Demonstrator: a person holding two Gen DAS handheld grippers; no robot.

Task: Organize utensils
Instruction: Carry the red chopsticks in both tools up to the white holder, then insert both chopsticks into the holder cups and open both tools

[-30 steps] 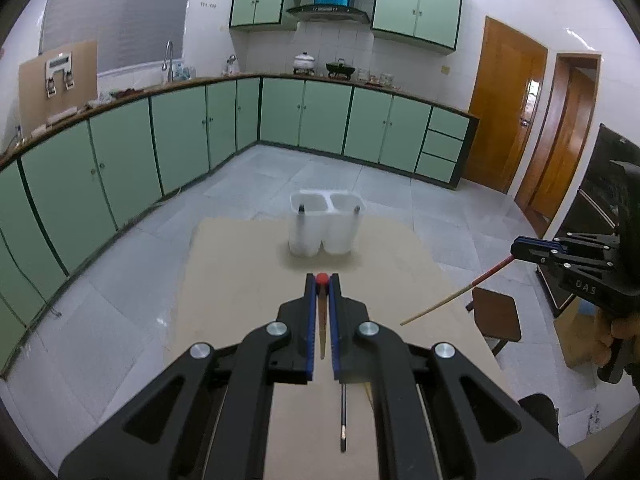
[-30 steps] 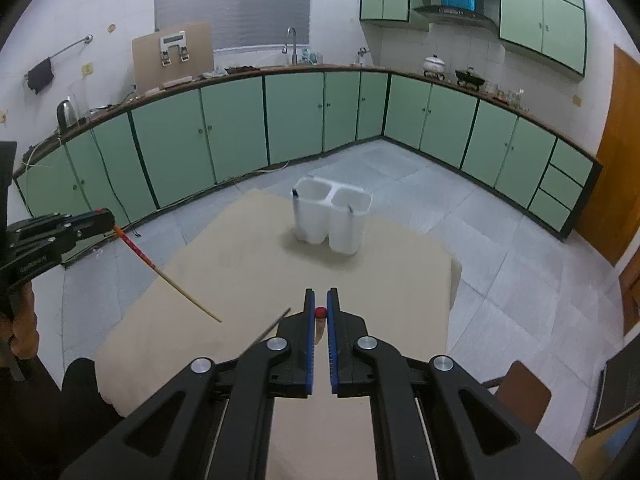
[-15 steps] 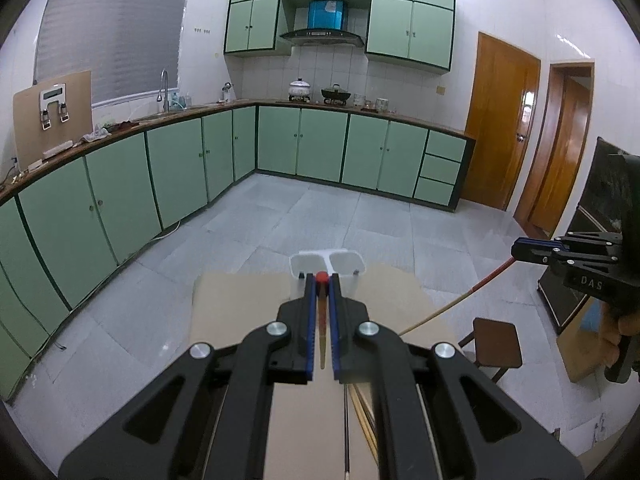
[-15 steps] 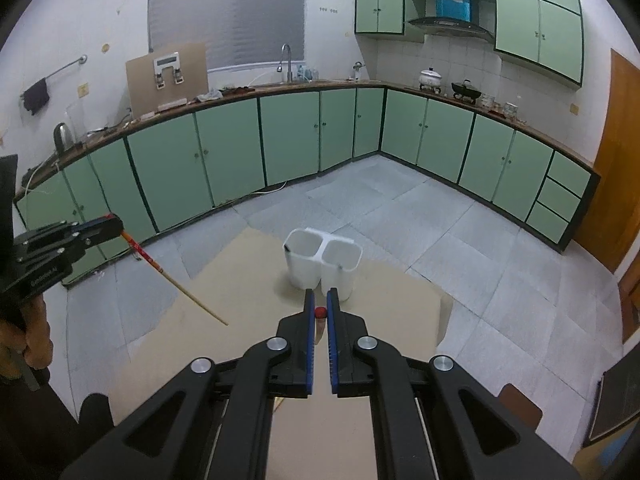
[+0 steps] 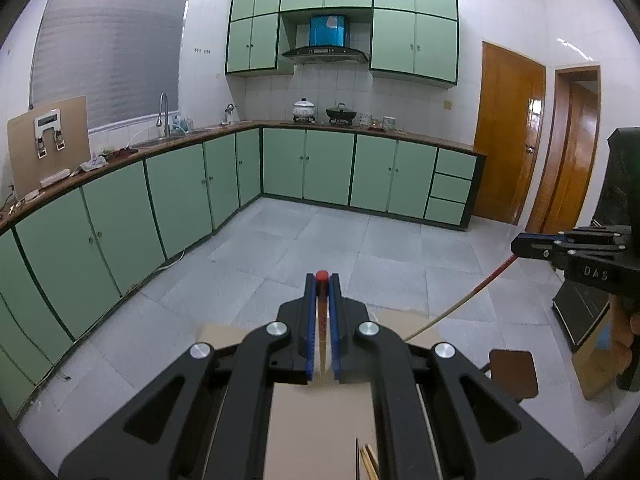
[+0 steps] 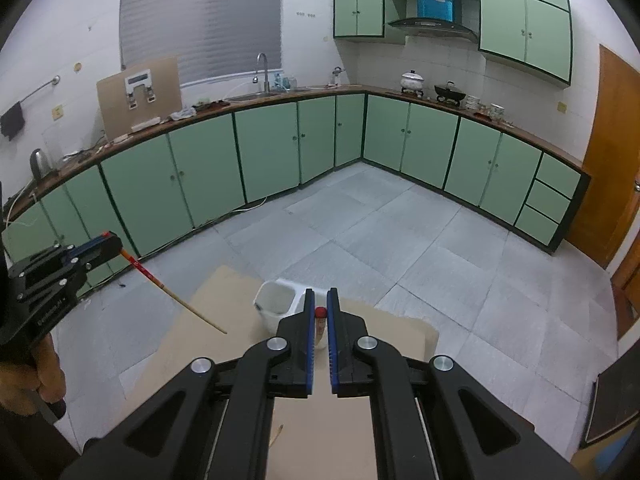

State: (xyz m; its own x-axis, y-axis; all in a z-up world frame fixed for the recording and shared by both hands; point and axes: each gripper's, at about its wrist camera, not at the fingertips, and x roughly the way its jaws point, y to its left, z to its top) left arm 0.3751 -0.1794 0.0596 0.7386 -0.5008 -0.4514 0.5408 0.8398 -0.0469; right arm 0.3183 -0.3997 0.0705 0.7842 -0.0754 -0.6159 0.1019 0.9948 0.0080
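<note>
The left gripper is holding a chopstick between its jaws, which are standing narrow and pressing on it near its red end; the red cap is showing at the jaw tips and the pale shaft is running back down between the blue pads. In the right wrist view this same chopstick is slanting down from the left gripper toward the bench, its pale tip hanging free above the surface.

The right gripper is likewise gripping a second chopstick by its red-capped end, jaws narrow around it. From the left wrist camera that chopstick is sloping down and leftward from the right gripper, with the tip in the air over the far bench edge.

A white two-cup holder is standing on the bench just beyond the right gripper's tips, partly hidden by them. More chopsticks are lying on the bench under the left gripper. A person's hand is wrapping the left gripper's handle.
</note>
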